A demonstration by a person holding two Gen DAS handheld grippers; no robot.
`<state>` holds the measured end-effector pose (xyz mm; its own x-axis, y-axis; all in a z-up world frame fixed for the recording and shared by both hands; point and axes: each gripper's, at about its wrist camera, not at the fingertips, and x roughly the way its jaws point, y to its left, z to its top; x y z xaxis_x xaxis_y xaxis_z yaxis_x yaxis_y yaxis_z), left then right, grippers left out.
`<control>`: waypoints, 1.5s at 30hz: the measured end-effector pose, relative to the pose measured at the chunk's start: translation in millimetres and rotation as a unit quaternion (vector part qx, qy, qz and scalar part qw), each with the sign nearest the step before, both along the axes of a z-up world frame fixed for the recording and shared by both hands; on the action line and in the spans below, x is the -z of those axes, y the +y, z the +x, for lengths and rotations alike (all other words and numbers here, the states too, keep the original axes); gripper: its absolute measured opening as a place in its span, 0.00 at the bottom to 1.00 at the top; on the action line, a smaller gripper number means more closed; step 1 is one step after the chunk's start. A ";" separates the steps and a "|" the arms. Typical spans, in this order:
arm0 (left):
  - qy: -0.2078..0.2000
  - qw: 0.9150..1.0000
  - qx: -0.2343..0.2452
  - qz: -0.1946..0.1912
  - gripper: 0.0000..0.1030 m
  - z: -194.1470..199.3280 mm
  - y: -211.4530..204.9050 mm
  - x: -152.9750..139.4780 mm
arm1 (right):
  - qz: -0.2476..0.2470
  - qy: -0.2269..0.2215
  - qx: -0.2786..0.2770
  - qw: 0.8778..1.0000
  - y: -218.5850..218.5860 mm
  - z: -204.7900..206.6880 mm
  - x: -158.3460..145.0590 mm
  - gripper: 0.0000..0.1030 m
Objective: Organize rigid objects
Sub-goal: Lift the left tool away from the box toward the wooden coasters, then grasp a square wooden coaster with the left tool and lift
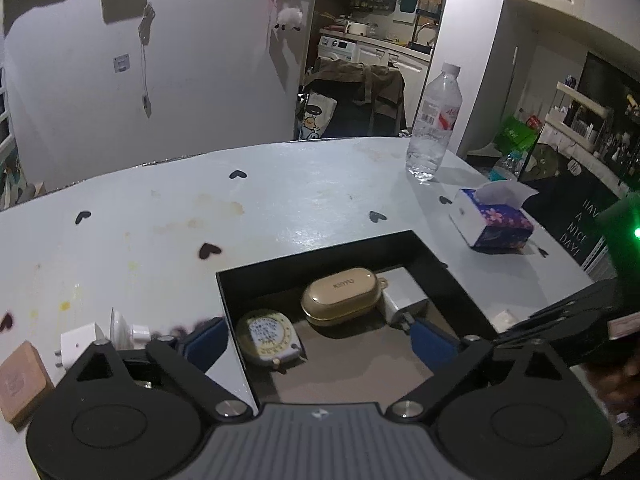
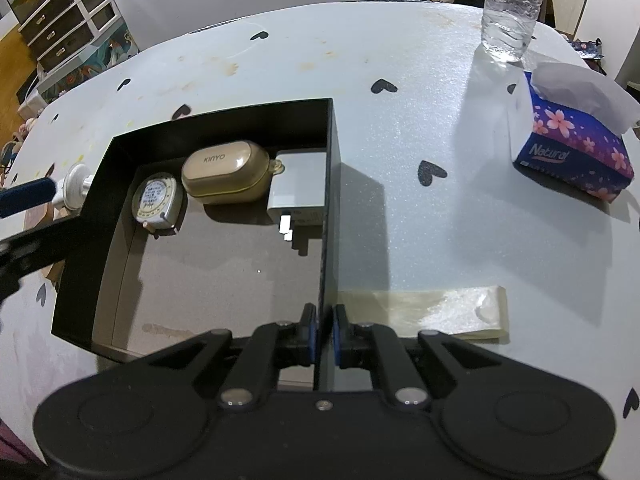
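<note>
The table wears a pale, faintly grainy covering with a soft sheen, printed with black hearts and stained in places. The black box looks like smooth card, glossy on its walls, with a matt grey-brown floor. Inside, the beige case is shiny moulded plastic, the tape measure plastic with a printed paper-like face, the charger satin white plastic. The water bottle is clear ribbed plastic. The tissue pack is glossy printed film with soft paper at top.

Black box: beige case, round tape measure, white charger ahead of fingers.
</note>
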<state>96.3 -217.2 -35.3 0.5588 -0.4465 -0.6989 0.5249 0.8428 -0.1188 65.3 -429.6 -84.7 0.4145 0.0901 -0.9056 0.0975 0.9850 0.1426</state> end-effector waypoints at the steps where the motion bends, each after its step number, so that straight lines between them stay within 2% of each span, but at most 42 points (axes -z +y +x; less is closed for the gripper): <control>1: 0.002 1.000 -0.002 0.000 0.99 -2.8 0.9 -2.0 | 0.000 0.000 0.000 1.000 0.0 0.0 -0.1 0.08; 12: 0.022 0.999 -0.023 -0.020 1.00 -29.5 13.5 -12.2 | -0.007 -0.001 0.003 1.000 2.5 0.3 -0.4 0.08; 18: 0.028 0.999 -0.042 -0.017 1.00 -37.6 22.9 -13.2 | -0.013 -0.001 0.004 1.000 5.0 0.3 0.0 0.07; 22: 0.036 0.996 -0.062 -0.045 1.00 -38.7 40.3 -12.0 | -0.014 0.000 0.007 1.000 5.8 0.8 1.0 0.07; 26: 0.024 0.994 -0.082 -0.074 1.00 -38.4 63.8 -9.1 | -0.016 0.001 0.010 1.000 6.9 1.6 1.8 0.07; 31: 0.026 0.992 -0.114 -0.049 1.00 -29.1 89.3 6.8 | -0.018 0.003 0.011 1.000 7.6 2.8 3.8 0.07; 37: 0.031 0.993 -0.113 -0.023 0.98 -1.5 125.7 36.4 | -0.018 0.004 0.011 1.000 7.4 2.7 4.1 0.07; 39: 0.032 0.992 -0.119 -0.015 0.88 8.6 137.3 44.7 | -0.021 0.005 0.009 1.000 8.2 2.7 4.0 0.07; 45: 0.030 0.993 -0.111 0.041 0.79 41.5 154.7 64.5 | -0.022 0.008 0.007 1.000 8.0 3.2 3.6 0.07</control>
